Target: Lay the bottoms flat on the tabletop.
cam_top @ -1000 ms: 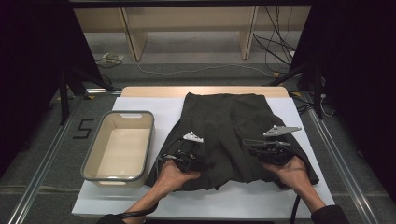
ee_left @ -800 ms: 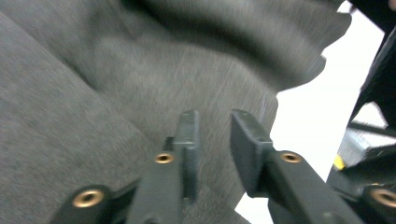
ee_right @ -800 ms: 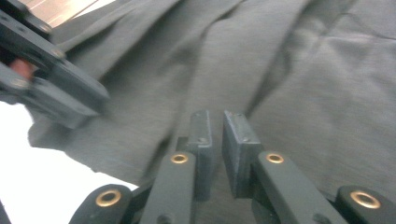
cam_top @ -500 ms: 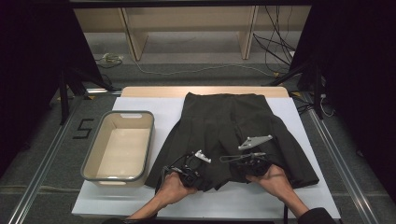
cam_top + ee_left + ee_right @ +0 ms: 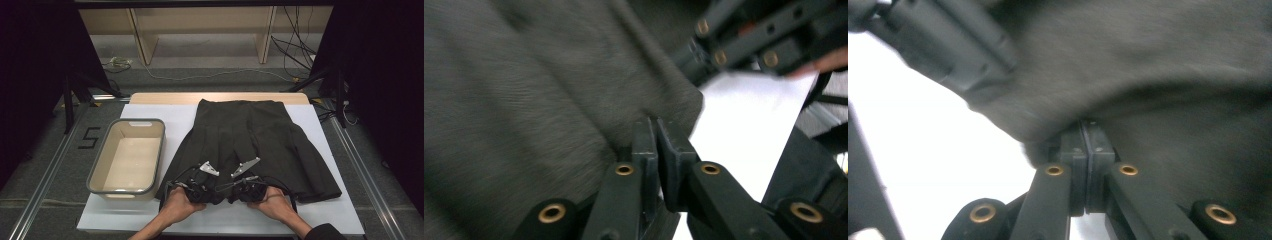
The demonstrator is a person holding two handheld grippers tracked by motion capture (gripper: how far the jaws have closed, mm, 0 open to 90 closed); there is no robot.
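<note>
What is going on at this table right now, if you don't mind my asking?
A person works a dark pleated skirt spread on the white table. Both hand-held grippers are at its near hem, close together: the left gripper and the right gripper each appear shut on the fabric edge. A beige bin sits to the left, with nothing in it.

Skirt (image 5: 255, 145) near hem hidden under hands, grippers; cloth blurred in both gripper views; forearms cut off at bottom edge of high view.
</note>
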